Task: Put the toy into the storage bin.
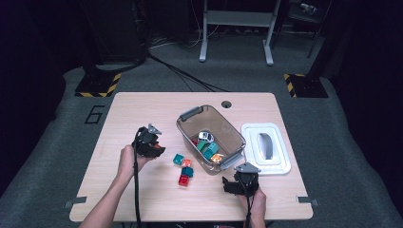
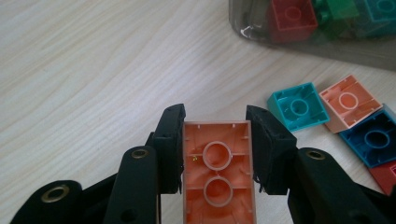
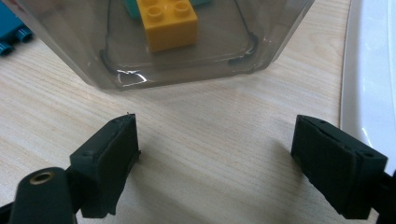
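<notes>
Dark room, grey carpet, pale wooden bench (image 1: 142, 109). Left gripper (image 2: 215, 122) is closed on an orange brick (image 2: 218, 172), jaws pressing its two long side walls, hollow underside facing the camera, held above the bench left of the loose bricks (image 1: 184, 167). Brick looks like light, rigid plastic with smooth, somewhat slippery walls; a grip across the flat sides, low and centred, should keep it from twisting. Right gripper (image 3: 215, 158) stands wide open and empty, just short of the clear bin (image 1: 187, 124)
</notes>
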A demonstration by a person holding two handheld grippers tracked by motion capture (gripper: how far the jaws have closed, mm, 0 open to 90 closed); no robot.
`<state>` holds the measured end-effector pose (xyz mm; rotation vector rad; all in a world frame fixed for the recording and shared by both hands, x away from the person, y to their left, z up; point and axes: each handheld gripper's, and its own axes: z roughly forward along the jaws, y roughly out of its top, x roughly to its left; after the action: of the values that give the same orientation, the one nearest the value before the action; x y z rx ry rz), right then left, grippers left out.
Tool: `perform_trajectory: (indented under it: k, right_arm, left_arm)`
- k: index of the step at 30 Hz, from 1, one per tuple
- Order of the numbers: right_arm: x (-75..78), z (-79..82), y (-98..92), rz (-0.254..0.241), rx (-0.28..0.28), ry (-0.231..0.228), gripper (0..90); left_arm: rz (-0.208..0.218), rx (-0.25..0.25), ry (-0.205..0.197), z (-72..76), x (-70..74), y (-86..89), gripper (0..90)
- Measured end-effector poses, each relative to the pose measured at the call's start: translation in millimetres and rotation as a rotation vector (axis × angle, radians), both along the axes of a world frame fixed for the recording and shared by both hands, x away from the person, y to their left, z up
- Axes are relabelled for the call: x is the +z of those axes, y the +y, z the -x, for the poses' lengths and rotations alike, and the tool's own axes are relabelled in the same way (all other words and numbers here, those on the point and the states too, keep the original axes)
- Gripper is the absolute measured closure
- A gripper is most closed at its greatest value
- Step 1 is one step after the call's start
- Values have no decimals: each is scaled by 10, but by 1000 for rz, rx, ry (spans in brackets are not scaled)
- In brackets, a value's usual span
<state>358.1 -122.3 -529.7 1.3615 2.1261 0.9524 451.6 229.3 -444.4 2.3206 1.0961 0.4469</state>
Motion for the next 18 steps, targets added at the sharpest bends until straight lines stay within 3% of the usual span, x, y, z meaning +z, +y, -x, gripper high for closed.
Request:
perform_trajectory:
  k: [10,12,18]
  right_arm:
    - [0,0,0,0,0,0,143]
    - [0,0,0,0,0,0,143]
    - [0,0,0,0,0,0,143]
  left_arm:
    - [4,-6,-30,-28,184,-23,590]
    - [30,-11,-36,-38,249,-19,590]
    - [31,-16,-54,-58,379,-53,590]
